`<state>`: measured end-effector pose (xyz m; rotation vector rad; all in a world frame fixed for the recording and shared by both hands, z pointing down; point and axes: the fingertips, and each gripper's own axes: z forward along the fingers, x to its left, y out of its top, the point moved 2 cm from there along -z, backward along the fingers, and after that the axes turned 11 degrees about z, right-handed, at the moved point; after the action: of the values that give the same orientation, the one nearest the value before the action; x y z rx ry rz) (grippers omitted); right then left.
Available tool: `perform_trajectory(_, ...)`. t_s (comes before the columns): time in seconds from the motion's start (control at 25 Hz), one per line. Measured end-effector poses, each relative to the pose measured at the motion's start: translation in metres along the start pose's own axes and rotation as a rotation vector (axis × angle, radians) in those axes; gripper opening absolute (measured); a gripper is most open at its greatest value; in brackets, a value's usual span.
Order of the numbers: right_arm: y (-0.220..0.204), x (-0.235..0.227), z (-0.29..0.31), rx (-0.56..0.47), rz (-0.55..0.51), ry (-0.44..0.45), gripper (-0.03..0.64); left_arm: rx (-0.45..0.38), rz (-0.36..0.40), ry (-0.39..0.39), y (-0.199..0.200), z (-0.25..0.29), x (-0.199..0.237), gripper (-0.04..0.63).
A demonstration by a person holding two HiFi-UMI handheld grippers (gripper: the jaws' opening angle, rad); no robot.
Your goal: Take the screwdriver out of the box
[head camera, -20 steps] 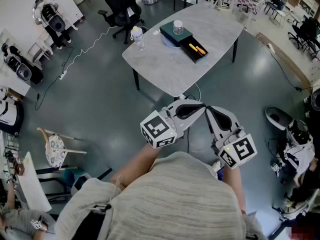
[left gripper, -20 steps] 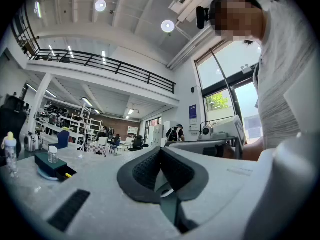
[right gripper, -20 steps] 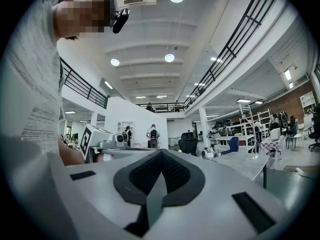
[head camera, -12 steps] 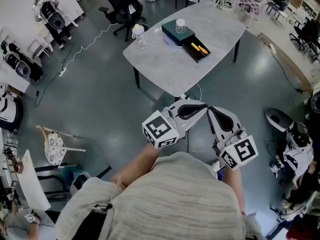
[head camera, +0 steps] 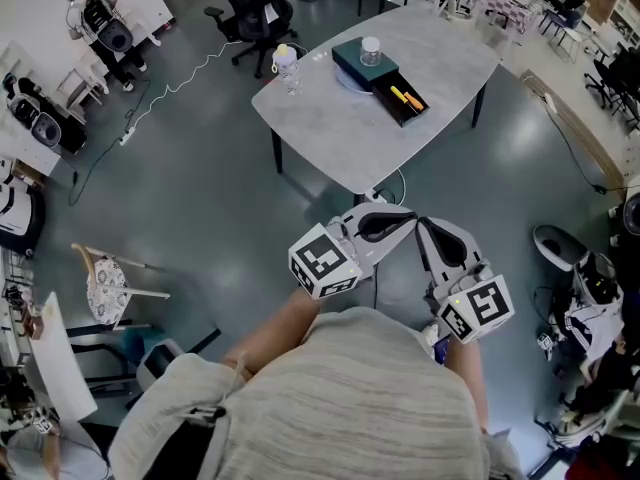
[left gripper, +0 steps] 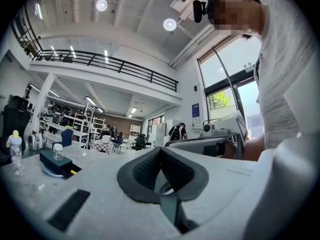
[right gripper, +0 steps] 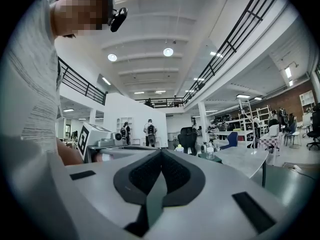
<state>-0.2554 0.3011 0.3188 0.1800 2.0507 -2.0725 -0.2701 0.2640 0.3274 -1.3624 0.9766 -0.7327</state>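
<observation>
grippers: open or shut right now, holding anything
Left gripper: closed, holding nothing.
Right gripper: closed, holding nothing.

1. I see a grey table (head camera: 330, 133) on dark legs, standing on the grey floor (head camera: 180, 198).
2. A clear bottle (head camera: 288, 68) with a yellow cap stands near its left corner.
3. Far side: a dark box (head camera: 358, 63) sits over a pale round disc (head camera: 345, 82), with its black drawer (head camera: 400, 114) pulled out.

A pale grey, finely striped, short-sleeved shirt (head camera: 340, 398) covers the person. At twelve o'clock from it, the white left gripper (head camera: 400, 216) and right gripper (head camera: 424, 230) have dark padded jaws and black-and-white marker cubes (head camera: 323, 261).
</observation>
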Motion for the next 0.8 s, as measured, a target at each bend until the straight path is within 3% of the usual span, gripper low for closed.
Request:
perform_trajectory(0.52,-0.005,0.021,-0.005,0.040,-0.016,-0.044,0.009,-0.008,-0.034,-0.012,0.001,-0.016,-0.011,0.014)
perform_trajectory(0.8,-0.013,0.004,-0.020,0.059,0.014,-0.060,0.009,0.009,-0.068,-0.023,-0.011,0.004,-0.021,0.014)
